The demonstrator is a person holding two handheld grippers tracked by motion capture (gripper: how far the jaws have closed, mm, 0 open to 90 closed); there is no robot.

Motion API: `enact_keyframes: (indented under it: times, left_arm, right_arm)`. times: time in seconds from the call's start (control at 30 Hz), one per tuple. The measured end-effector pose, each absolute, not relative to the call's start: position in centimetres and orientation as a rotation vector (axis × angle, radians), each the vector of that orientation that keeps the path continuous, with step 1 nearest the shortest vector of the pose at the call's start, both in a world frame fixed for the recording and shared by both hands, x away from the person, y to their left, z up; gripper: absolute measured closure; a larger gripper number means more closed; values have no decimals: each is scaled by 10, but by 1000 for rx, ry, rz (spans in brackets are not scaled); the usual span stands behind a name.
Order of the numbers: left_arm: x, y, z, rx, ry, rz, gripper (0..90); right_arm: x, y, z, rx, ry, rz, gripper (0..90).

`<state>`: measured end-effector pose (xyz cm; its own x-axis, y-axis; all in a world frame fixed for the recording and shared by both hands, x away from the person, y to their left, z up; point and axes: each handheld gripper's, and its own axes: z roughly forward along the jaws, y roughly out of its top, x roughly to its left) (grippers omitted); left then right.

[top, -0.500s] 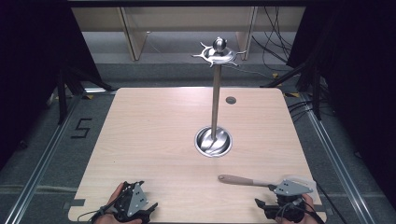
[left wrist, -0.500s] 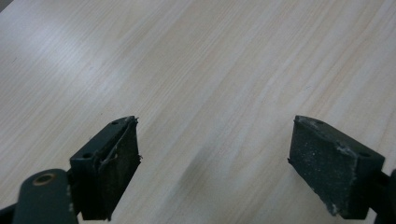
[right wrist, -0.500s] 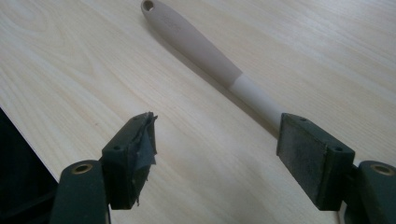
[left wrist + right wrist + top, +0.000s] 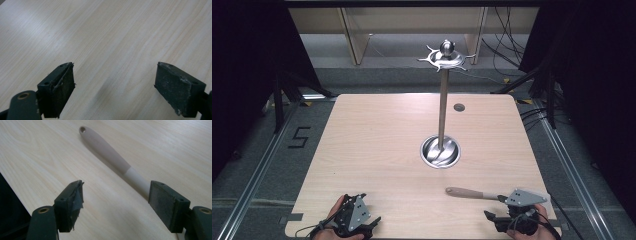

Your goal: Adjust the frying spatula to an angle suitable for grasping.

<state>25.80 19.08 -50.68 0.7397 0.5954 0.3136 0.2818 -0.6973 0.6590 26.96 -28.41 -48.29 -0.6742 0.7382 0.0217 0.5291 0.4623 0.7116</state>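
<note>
- The left gripper (image 4: pixel 371 226) sits at the lower left of the high view, at the near edge of the table (image 4: pixel 377 150); in its own view the jaws stand spread with bare wood between them. It holds nothing, so little can go wrong there unless it slides off the near edge.
- The right gripper (image 4: pixel 493 218) sits at the lower right of the high view, jaws spread and pinching nothing.
- The utensil (image 4: pixel 107 152) lies flat on the table in the upper middle of the right gripper view, its pale shaft running down behind the right-hand jaw. The handle sits to one side of the gap, so a closing would likely knock it aside rather than grip it.
- Lying flat, the rounded handle could roll or skid under a shallow pinch.
- Farther off, mid-frame in the high view, the metal stand (image 4: pixel 442 100) rises from a round base. It looks top-heavy; a swung utensil catching the pole could tip it.
</note>
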Motion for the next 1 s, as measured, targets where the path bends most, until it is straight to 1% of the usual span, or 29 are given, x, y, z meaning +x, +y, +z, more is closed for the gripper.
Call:
enact_keyframes:
  times: [0.07,0.33,0.43,0.67,0.77,0.93,1.0]
  left_arm:
    - [259,190,-509,2329,671,711,152]
    - [258,191,-507,2339,661,697,152]
    - [259,189,-508,2334,668,725,152]
    - [259,190,-508,2338,659,700,152]
    - [258,190,-507,2339,658,697,152]
    - [259,190,-508,2332,669,718,152]
    - [258,190,-507,2339,658,697,152]
  right_arm:
    - [273,-283,-481,1064,2425,1019,288]
    - [280,-278,-475,1039,2433,997,288]
    - [285,-276,-474,1022,2443,969,296]
    - [294,-274,-472,1027,2479,902,295]
    - [302,-273,-472,996,2492,870,315]
    - [314,-269,-471,955,2612,778,378]
    - [318,-263,-473,939,2619,772,399]
